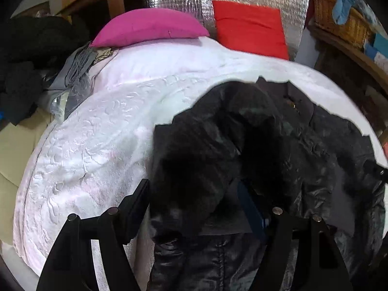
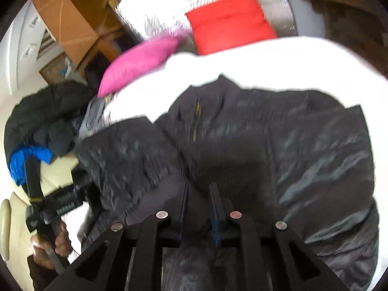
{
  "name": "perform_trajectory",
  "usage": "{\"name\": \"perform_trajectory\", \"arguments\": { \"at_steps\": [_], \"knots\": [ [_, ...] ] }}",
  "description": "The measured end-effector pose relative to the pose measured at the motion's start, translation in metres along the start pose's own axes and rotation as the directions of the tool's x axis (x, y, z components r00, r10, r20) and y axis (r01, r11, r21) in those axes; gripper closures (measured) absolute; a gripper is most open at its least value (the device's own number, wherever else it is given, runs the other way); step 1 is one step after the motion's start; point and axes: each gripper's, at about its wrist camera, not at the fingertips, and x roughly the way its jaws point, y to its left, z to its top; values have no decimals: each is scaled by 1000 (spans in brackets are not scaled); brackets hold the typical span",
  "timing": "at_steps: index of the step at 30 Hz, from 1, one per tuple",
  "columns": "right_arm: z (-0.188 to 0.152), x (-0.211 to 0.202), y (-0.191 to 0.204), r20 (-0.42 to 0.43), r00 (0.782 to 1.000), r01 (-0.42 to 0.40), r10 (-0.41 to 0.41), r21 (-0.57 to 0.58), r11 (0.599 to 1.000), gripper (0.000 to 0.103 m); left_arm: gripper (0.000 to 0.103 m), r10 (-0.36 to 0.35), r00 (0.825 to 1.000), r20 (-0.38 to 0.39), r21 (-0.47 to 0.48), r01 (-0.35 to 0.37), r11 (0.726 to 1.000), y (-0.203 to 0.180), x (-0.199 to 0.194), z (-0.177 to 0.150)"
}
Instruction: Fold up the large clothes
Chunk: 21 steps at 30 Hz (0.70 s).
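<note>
The black jacket [image 2: 242, 140] lies spread on the bed's white quilt [image 1: 97, 150], collar and zipper toward the pink pillow [image 1: 148, 26], so its panels can be turned over one another. The right gripper [image 2: 197, 206] is clamped on a cuff or hem fold at the jacket's near edge, probably to carry that part across the body. The left gripper [image 1: 194, 201] stands with jaws wide apart around a raised dark sleeve on the jacket's pillow-side flank, gripping nothing that I can tell. A red cushion [image 1: 249, 26] leans beside the pink pillow, clear of the jacket.
</note>
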Motion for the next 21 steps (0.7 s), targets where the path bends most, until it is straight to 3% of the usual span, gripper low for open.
{"name": "perform_trajectory", "arguments": {
  "at_steps": [5,6,7,8,9,12,16,19,21],
  "knots": [
    [2,18,-32,-162,976,-110,146,214,971,82,29,25,995,98,-18,-23,1000,17,-22,5],
    [0,17,-35,-167,970,-136,178,236,962,75,29,36,992,122,-28,-33,999,22,-28,6],
    [-1,17,-37,-172,963,-163,209,251,954,67,29,43,990,136,-37,-38,999,26,-30,7],
    [-3,17,-38,-176,956,-182,233,264,947,34,29,56,986,158,-62,-47,997,33,-35,9],
    [-7,15,-37,-159,952,-210,261,280,937,13,28,62,984,165,-87,-48,995,39,-35,10],
    [-11,13,-34,-132,950,-238,283,280,930,14,28,53,990,134,-129,-35,991,51,-25,12],
    [-20,33,-37,-165,955,-187,246,308,933,20,28,66,995,79,-134,-55,989,51,-7,12],
    [-17,43,-33,-151,955,-198,255,314,929,33,28,40,999,24,-114,-37,993,46,6,8],
    [-15,50,-26,-142,952,-219,273,312,925,58,28,46,999,-6,-85,-46,995,40,13,5]
  ]
}}
